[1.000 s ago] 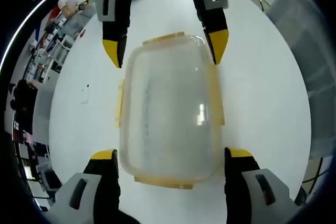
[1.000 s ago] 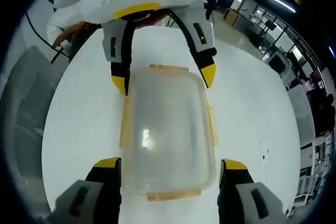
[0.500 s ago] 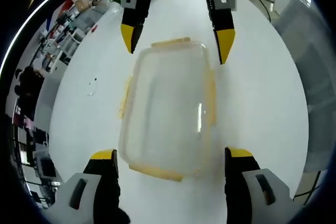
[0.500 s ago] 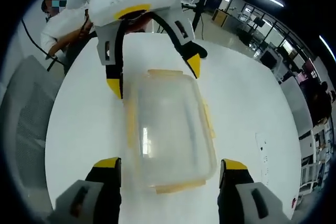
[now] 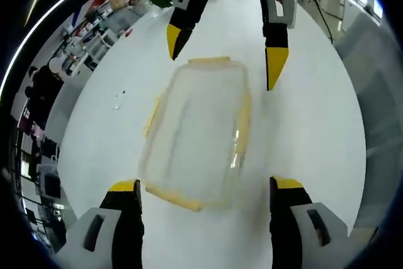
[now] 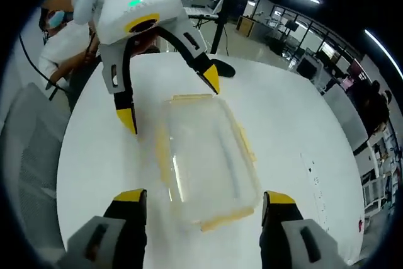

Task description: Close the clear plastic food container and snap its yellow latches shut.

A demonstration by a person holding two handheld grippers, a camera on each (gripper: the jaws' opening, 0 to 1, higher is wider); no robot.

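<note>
Fingers [image 5: 123, 187] of both grippers spread wide around lidded clear container [image 5: 198, 133], yellow latches [image 5: 242, 118] along its edges.

White round table [image 5: 315, 118], clear lidded container [image 5: 198, 130] resting on it

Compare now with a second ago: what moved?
Both grippers backed off and lifted: the left gripper and the right gripper each sat with open jaws around an end of the container, and now the container looks smaller and the jaws are clear of it. Nothing gripped. The container stays on the white table, lid on.
</note>
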